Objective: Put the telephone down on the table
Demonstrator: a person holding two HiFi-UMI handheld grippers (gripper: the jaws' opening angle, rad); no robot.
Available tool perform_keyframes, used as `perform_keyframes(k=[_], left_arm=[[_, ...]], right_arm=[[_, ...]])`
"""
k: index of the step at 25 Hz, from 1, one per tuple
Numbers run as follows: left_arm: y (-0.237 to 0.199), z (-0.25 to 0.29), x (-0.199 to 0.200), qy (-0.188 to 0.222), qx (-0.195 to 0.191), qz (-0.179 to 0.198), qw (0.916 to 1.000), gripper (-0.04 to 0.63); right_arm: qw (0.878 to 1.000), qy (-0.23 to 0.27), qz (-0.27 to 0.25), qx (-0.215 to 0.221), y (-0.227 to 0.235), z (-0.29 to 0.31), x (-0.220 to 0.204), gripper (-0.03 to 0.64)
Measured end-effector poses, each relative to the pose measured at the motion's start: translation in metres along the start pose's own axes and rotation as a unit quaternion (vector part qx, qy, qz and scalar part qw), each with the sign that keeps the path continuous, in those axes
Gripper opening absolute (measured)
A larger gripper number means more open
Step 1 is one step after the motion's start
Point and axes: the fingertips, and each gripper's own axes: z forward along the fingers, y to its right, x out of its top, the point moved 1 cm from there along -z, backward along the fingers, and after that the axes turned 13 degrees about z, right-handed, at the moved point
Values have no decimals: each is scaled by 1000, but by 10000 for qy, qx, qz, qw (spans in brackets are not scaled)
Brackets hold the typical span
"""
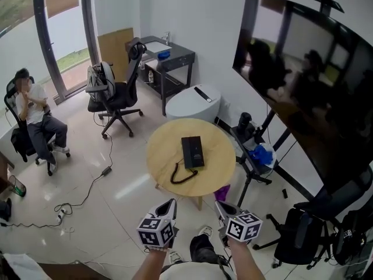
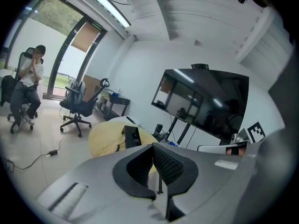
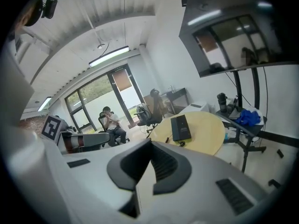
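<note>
Head view: a black telephone lies flat at the middle of the round table, with its cord curling toward the table's near edge. The left gripper and right gripper hover short of the table, both closed and empty. The telephone looks light, rigid and smooth, best held by its 2 long sides.

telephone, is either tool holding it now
No, the telephone lies flat on the round table, well apart from the left tool and the right tool.

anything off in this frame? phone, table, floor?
Nothing damaged or spilled. The phone lies flat on the table, its cord curled toward the near edge. A loose cable trails across the floor at left.
</note>
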Motion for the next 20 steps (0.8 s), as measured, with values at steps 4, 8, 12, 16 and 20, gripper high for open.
perform_keyframes(k=[4, 8, 12, 16, 20], left_arm=[[6, 6, 13, 69, -15, 75, 9999, -15], [9, 11, 24, 157, -15, 113, 9998, -15], [11, 16, 28, 195, -9, 109, 9997, -15], [13, 20, 28, 167, -23, 100, 9998, -15], [11, 24, 27, 115, -19, 63, 9999, -15]], right_arm=[[9999, 72, -73, 109, -3, 1, 14, 6], [9996, 178, -110, 180, -1, 4, 29, 6], [9996, 188, -116, 193, 2, 4, 33, 6], [9996, 197, -78, 179, 6, 3, 36, 6], [9997, 158, -46, 177, 8, 6, 37, 6]])
